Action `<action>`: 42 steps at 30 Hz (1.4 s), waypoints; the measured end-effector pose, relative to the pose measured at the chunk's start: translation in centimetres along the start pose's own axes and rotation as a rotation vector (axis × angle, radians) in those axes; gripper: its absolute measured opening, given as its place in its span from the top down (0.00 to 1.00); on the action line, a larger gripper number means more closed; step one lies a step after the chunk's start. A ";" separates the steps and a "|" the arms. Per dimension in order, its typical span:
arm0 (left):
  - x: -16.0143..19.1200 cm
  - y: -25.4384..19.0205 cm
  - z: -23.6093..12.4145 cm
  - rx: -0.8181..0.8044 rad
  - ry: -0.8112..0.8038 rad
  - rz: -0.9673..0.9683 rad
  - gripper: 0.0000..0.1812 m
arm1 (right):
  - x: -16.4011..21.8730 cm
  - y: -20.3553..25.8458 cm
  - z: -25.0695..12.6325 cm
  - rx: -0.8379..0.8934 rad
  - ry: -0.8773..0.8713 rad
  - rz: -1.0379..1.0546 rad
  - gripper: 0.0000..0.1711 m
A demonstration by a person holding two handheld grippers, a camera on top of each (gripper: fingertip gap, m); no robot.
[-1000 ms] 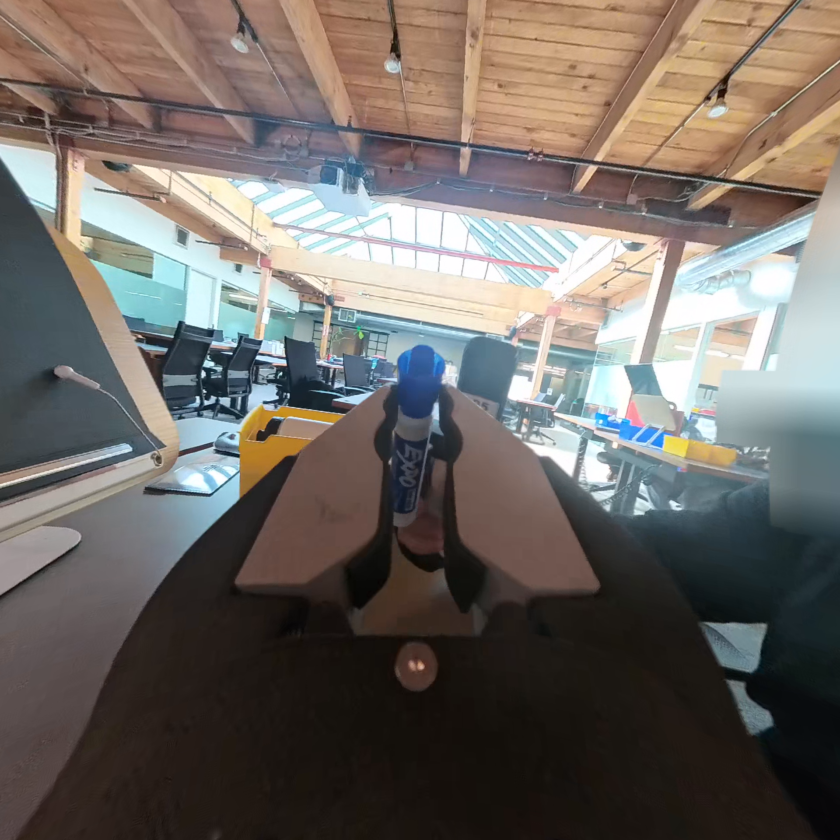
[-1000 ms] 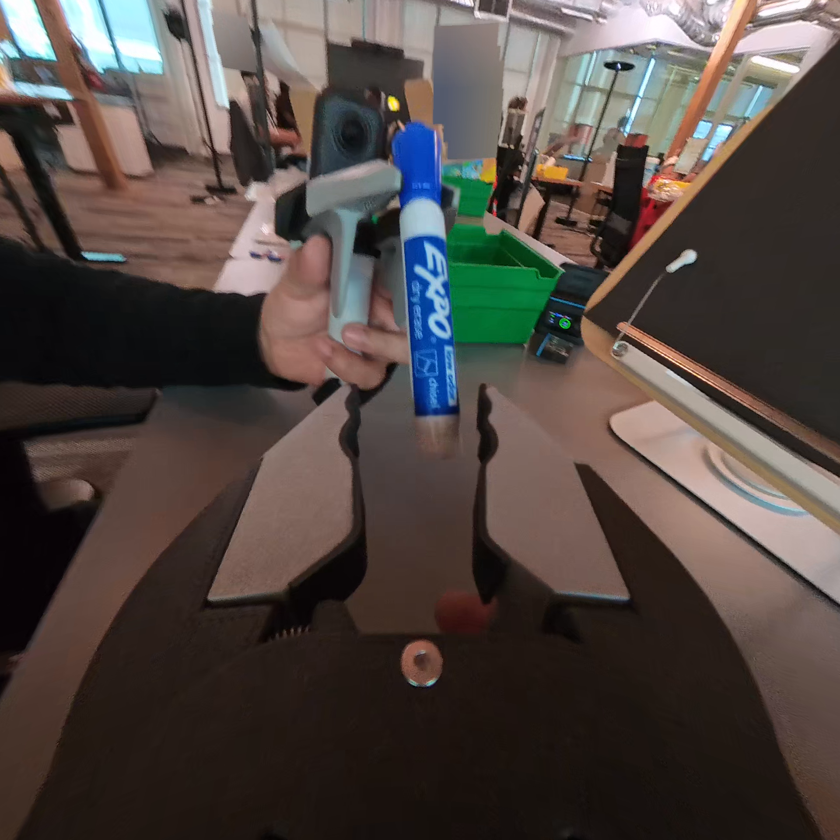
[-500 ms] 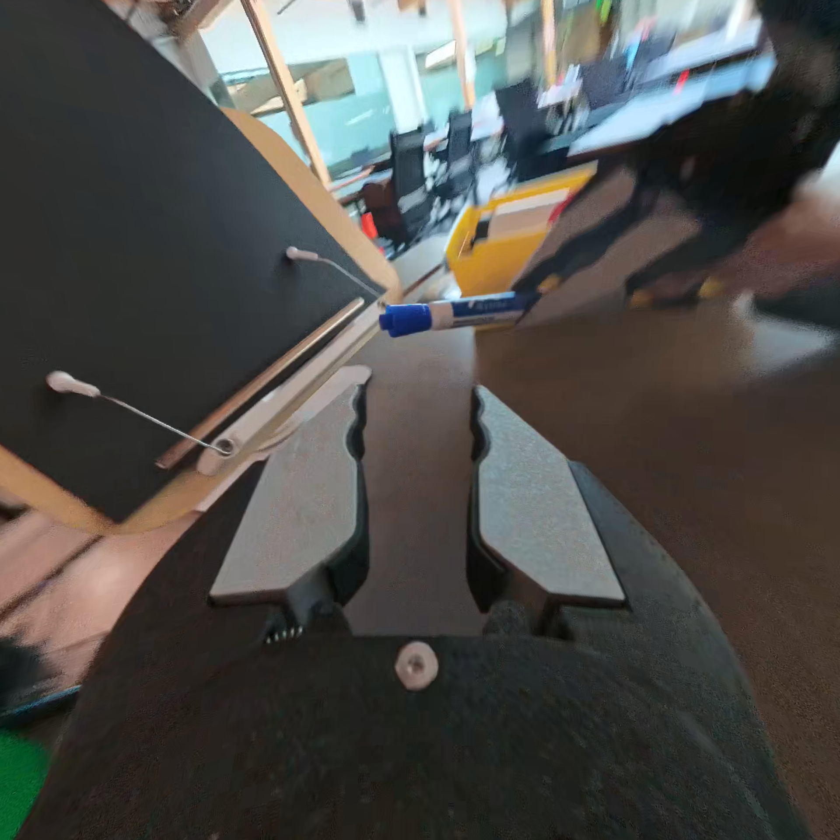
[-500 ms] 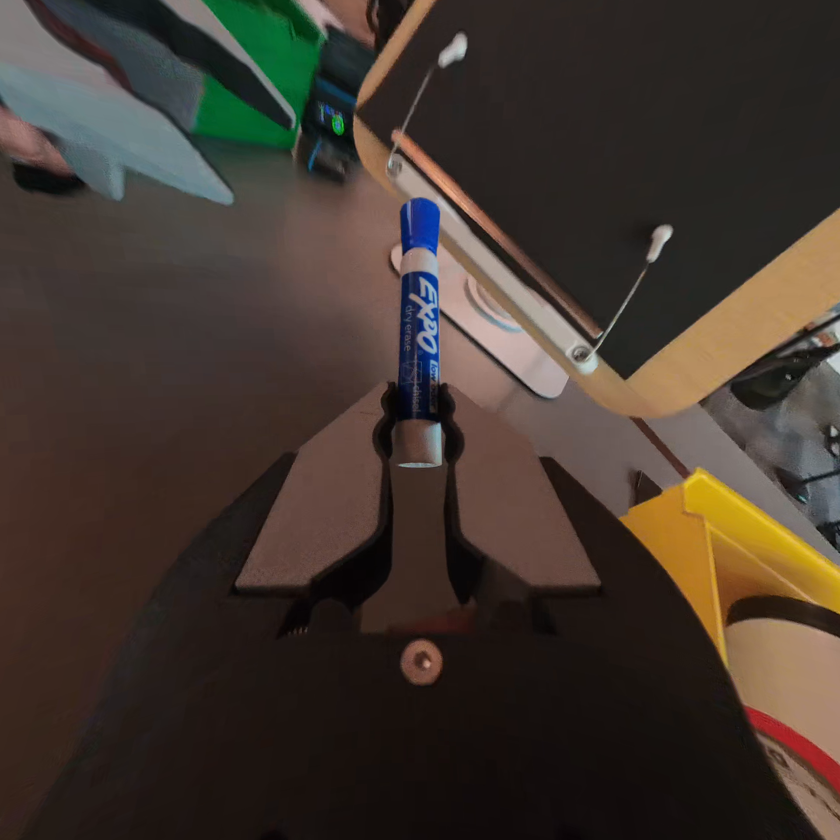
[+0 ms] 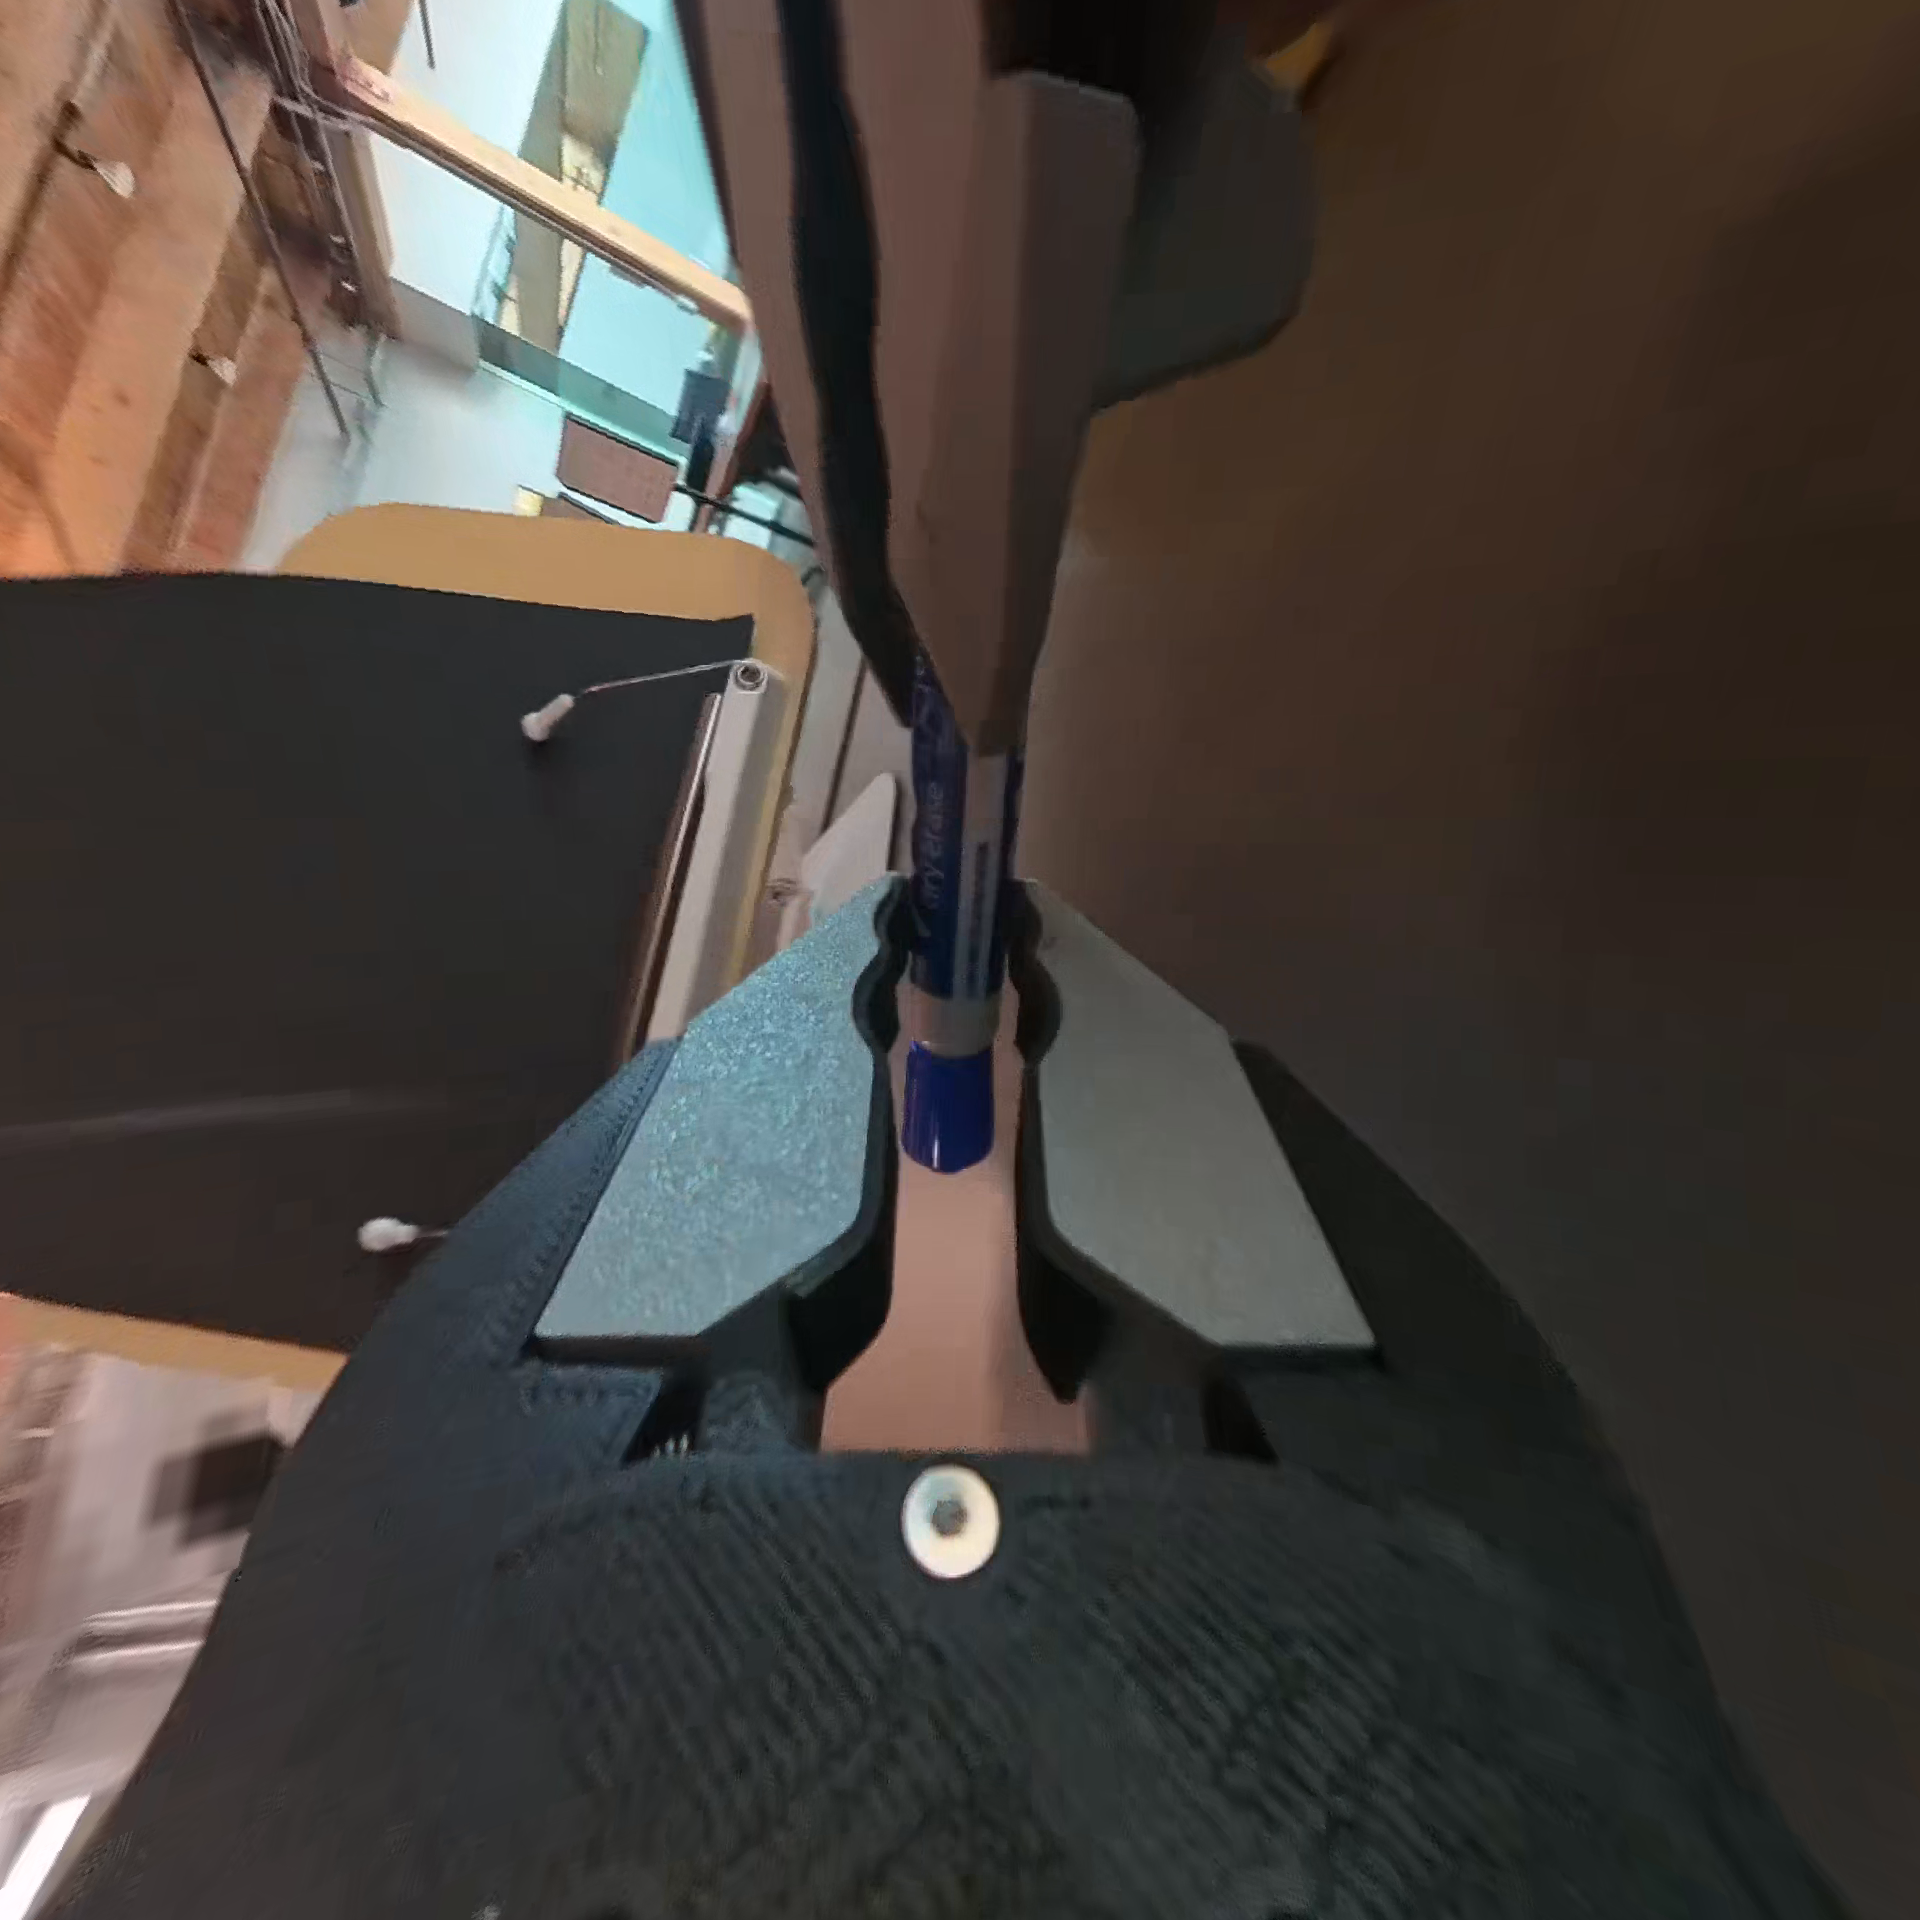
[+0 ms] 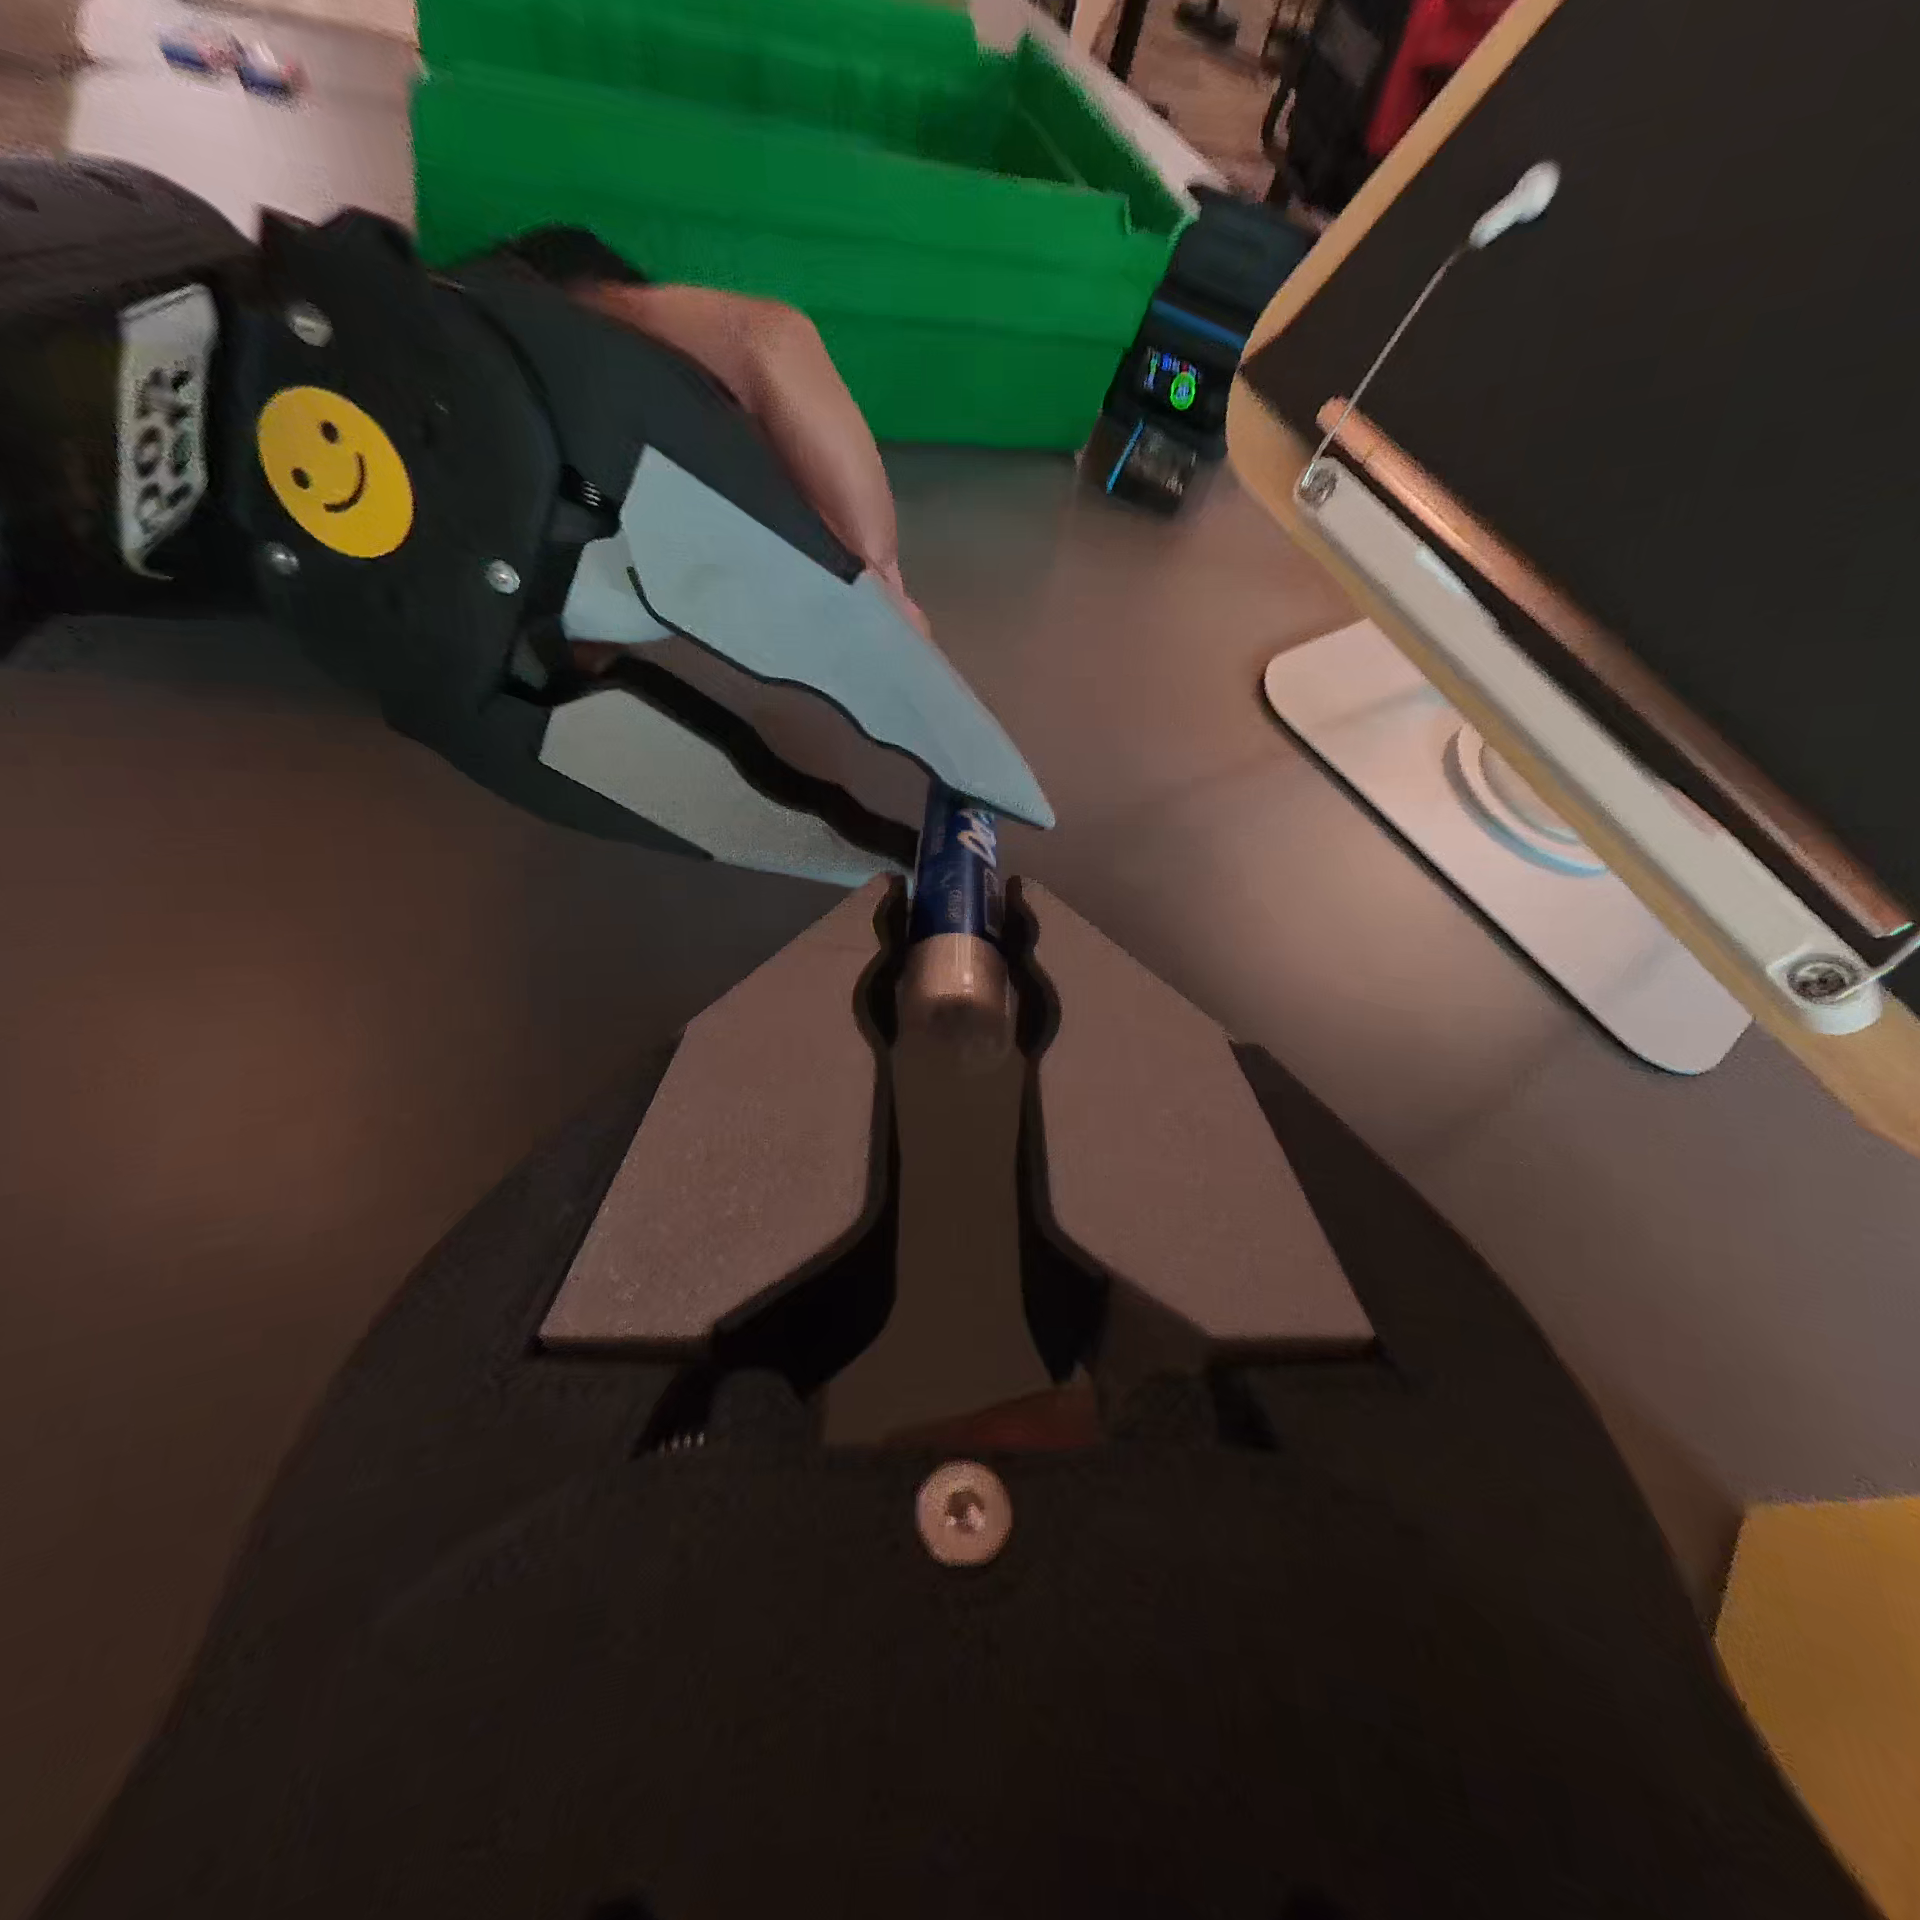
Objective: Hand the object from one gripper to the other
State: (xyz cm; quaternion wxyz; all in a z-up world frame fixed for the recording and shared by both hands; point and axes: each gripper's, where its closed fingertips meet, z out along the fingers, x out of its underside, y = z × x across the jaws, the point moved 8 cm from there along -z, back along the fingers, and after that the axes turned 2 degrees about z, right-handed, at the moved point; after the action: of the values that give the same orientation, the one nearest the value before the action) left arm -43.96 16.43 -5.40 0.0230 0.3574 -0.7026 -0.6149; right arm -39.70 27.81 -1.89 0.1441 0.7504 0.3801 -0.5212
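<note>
A: The marker (image 5: 951,940) is pinched at its capped end by the left gripper (image 5: 954,914), at its butt by the right gripper (image 6: 951,925), above the desk (image 6: 260,987).

B: One grip is best confirmed firm before the other is eased.

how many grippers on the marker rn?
2. The left gripper is closed on the blue-capped dry-erase marker near its cap end; the right gripper clamps the grey butt end. Each also appears in the other's view.
</note>
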 end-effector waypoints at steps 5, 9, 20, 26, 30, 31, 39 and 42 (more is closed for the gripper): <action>0.0 2.5 -0.9 0.028 -0.130 -0.402 0.92 | -1.3 -1.4 -2.1 0.030 -0.186 0.077 0.72; 1.1 4.4 -1.5 0.195 -0.293 -0.851 0.91 | -1.7 -1.6 -2.8 -0.023 -0.276 0.139 0.71; -0.4 2.6 -1.4 0.753 -0.437 -1.219 0.91 | -2.3 0.1 -0.7 -0.225 -0.349 0.281 0.73; -1.2 1.5 -0.9 0.702 -0.343 -1.110 0.88 | -2.0 0.2 -0.6 -0.189 -0.307 0.201 0.89; 0.1 2.3 -0.9 0.642 -0.318 -1.179 0.73 | -2.1 -1.1 -1.7 0.032 -0.317 0.093 0.90; 0.5 2.6 -0.8 0.620 -0.312 -1.203 0.70 | -2.2 -1.3 -2.1 0.092 -0.322 0.046 0.90; 1.8 3.9 -1.1 0.608 -0.348 -1.342 0.60 | -1.4 -1.5 -2.0 0.694 -0.063 -0.629 0.90; 1.8 3.9 -1.1 0.592 -0.351 -1.337 0.60 | -1.1 -0.9 -1.1 0.786 0.025 -0.807 0.91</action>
State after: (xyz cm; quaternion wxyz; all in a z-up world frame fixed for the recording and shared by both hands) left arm -46.61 14.53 -2.46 -0.5648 0.5956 -0.4654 -0.3311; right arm -39.84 28.62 -0.34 -0.3616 0.5488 0.4157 -0.6287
